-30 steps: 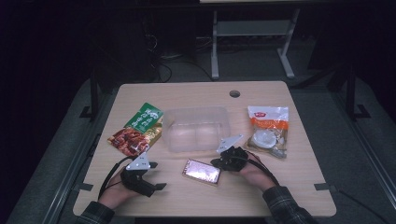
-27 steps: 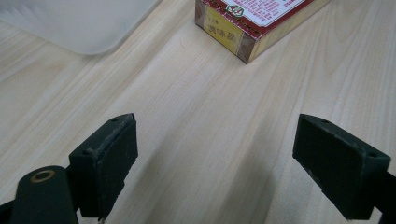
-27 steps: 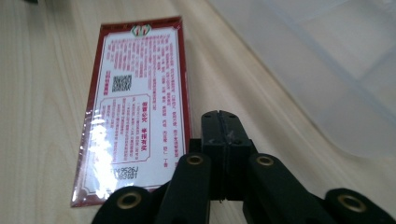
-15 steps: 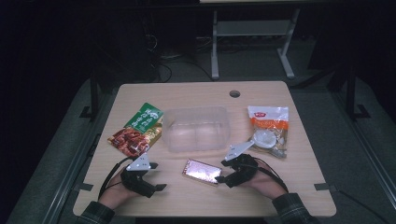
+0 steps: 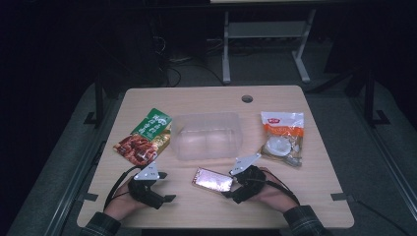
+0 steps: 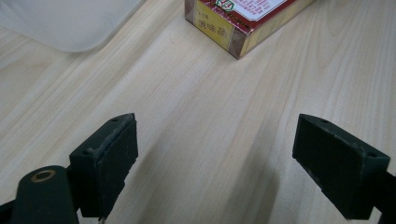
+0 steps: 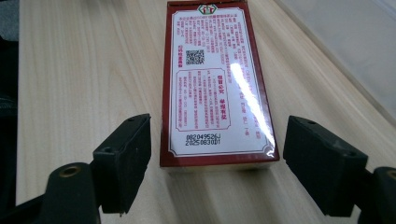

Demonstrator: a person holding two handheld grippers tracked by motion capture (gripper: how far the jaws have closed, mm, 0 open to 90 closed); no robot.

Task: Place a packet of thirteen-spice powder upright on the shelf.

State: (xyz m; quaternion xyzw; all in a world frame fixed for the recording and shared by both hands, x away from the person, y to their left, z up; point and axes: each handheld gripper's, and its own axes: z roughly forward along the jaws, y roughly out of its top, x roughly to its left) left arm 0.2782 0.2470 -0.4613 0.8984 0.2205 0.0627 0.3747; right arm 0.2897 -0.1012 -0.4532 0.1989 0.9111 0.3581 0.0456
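A flat red box with a white printed label lies on the table near the front, label up. My right gripper is open at its right end; in the right gripper view the box lies between the two pads, near end level with them, not touched. My left gripper is open to the left of the box, over bare wood; in the left gripper view, a corner of the box shows at the top, well ahead of the pads.
A clear plastic tub stands behind the box, mid-table. A green and red snack packet lies at left, a white and orange packet at right. The table front edge is close under both hands.
My right gripper has moved forward and left up to the red box's right end, jaws now either side of it. The left gripper has stayed put.
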